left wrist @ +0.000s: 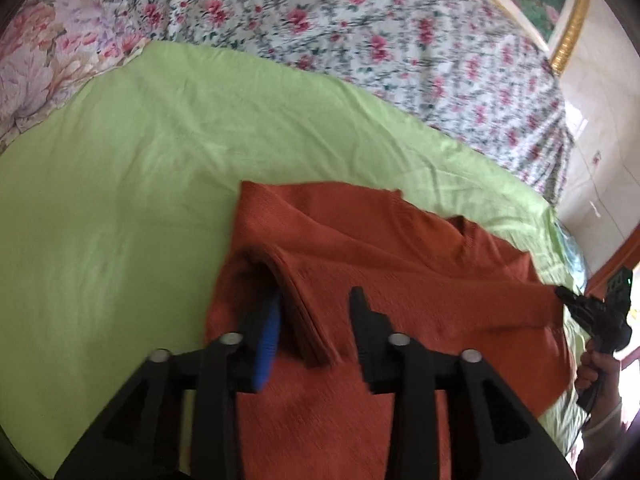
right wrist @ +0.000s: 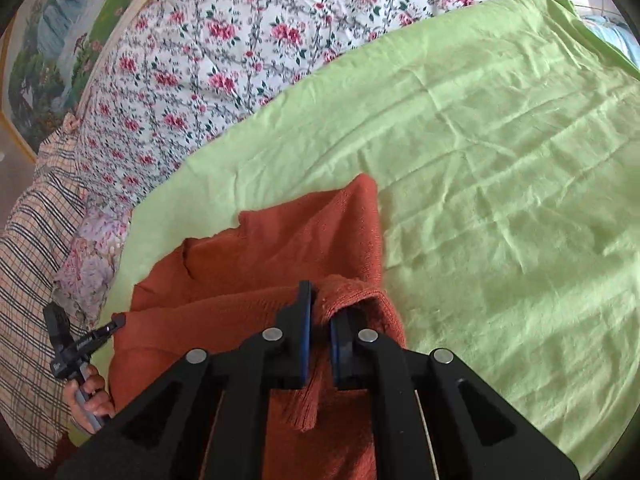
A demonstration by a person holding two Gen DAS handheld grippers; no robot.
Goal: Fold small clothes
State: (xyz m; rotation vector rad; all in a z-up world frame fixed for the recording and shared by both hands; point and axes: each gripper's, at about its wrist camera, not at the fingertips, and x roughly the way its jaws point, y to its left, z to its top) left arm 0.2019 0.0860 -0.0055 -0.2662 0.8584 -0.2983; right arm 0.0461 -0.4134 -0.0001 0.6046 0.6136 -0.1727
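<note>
Left tongs point(left wrist: 316, 320) gape around a rust sweater point(left wrist: 400, 272) fold; right tongs point(right wrist: 320, 320) narrowly pinch its edge.

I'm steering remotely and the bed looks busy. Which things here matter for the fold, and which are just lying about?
Job:
- sweater
- left gripper, open over a fold
- right gripper, fabric between its jaws
- green sheet, the folding surface

Lying about:
- floral quilt
- plaid cloth
- framed picture

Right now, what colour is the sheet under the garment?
Light green sheet, clearest in the right wrist view.
</note>
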